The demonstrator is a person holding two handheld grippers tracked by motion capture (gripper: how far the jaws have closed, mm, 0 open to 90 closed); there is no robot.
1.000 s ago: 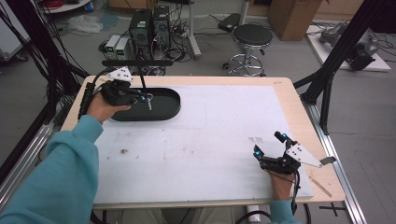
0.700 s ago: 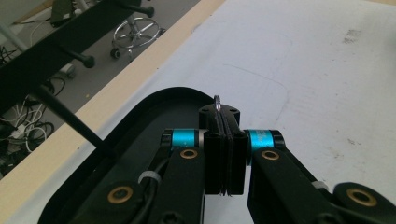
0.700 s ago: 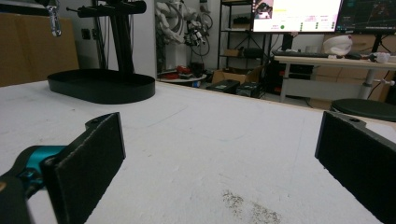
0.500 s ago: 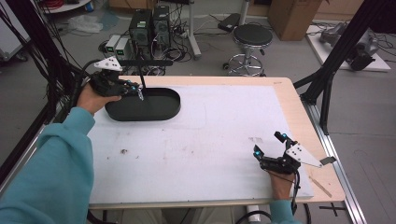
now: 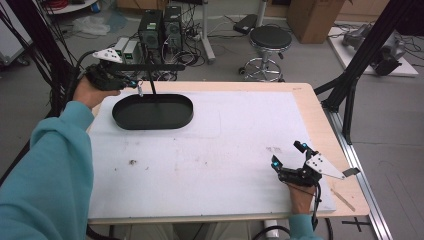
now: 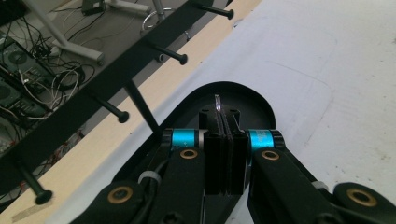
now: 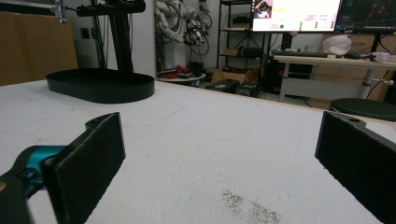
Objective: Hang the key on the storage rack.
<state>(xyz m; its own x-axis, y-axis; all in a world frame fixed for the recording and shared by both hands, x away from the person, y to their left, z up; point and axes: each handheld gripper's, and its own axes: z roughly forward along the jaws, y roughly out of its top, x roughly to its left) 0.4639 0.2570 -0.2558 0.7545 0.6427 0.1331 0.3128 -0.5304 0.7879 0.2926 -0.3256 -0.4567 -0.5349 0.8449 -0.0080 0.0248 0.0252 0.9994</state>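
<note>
Pressed flat between the shut jaws of the left gripper (image 6: 226,140) is a small thin silvery metal piece (image 6: 217,103), its rounded tip standing up past the pads — what it is exactly is too small to tell, though it looks like something meant to hang. Just beneath it lies the black oval tray (image 5: 153,112) that forms the base of a black peg rack (image 5: 145,67), whose horizontal bar carries a row of short pegs (image 6: 176,56) with knobbed ends. The gripper is held up level with that bar, probably so the piece can be slipped onto a peg. The right gripper (image 5: 289,161) rests at the near right of the white-covered table (image 5: 240,140), well apart from the rack, its jaws wide and empty — parked, by the look of it, to keep clear of the work.
</note>
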